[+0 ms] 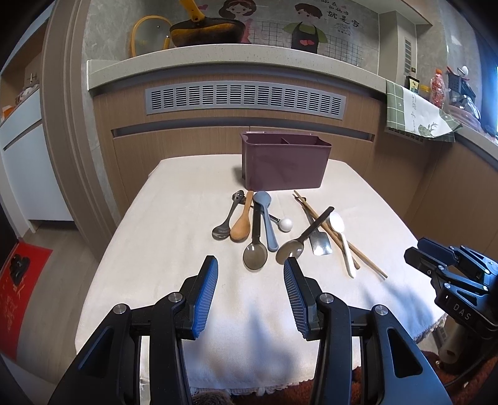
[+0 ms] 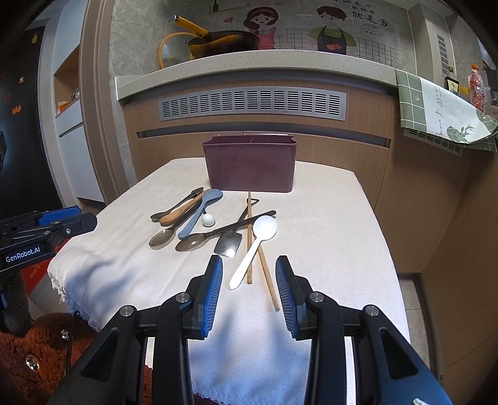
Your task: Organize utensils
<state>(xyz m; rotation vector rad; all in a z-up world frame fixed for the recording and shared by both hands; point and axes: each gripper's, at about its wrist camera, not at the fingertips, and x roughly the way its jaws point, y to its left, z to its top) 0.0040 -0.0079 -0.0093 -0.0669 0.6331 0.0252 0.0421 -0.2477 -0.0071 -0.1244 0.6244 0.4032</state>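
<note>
Utensils loose before bin (image 1: 284, 165); both grippers agape, empty.
Spoons (image 1: 239, 219), chopsticks (image 1: 336, 233), spatula (image 1: 320, 243) near bin; left gripper (image 1: 250, 289), right gripper (image 2: 249, 288) nearer still.

Maroon utensil holder (image 1: 284, 165); cream tablecloth (image 1: 174, 218); green-checked towel (image 1: 414, 113)

Purple caddy (image 1: 284, 166) interior mostly hidden behind its front wall; only the divider top shows, contents can't be told. Ball-ended utensil (image 1: 285, 224): shaft hidden under the blue-grey spoon (image 1: 264, 218). Metal spatula (image 2: 228, 244) handle partly covered by the black-handled spoon (image 2: 218, 233). Right gripper (image 1: 435, 258) cut off by the left wrist view's right edge, left gripper (image 2: 62, 222) by the other's left edge. Wall text (image 2: 370, 17) too small to read.
</note>
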